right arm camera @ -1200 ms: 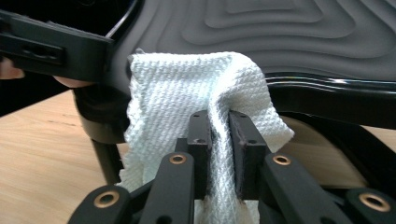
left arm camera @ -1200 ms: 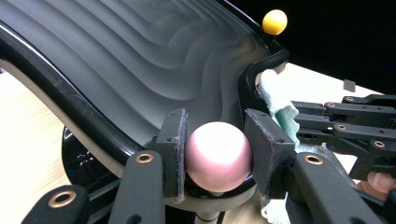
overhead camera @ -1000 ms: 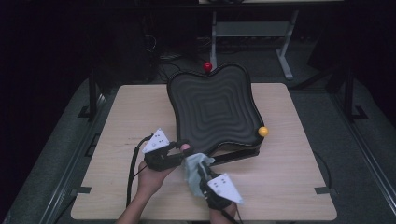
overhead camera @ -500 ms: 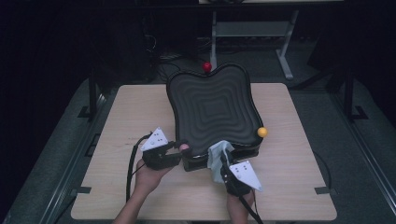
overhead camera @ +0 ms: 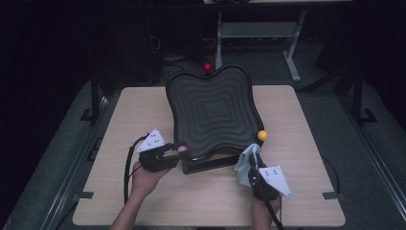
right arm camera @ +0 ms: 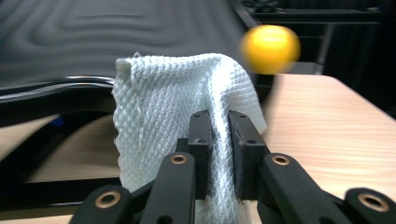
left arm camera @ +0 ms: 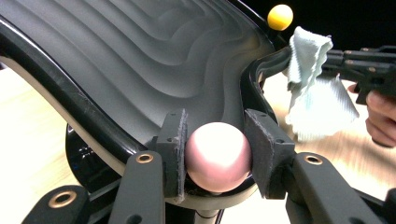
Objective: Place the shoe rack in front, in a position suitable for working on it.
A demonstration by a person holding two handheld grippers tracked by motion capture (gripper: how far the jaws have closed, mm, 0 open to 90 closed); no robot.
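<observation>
A soft, light cloth (right arm camera: 163, 140), best pinched at a fold, is clamped by the right gripper (right arm camera: 219, 140) beside the tilted ridged tray (overhead camera: 215, 115); the left gripper (left arm camera: 215, 154) pinches a hard, smooth pink ball (left arm camera: 217, 156) at the tray's rim.

Tilted board (overhead camera: 213, 112) on table (overhead camera: 306, 191), cloth (overhead camera: 248, 160) beside.

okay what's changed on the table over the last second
The right gripper carried its cloth rightward along the tray's near edge, to just below the yellow ball. The left gripper stays clamped on the pink ball; tray, yellow ball and red ball haven't moved.
</observation>
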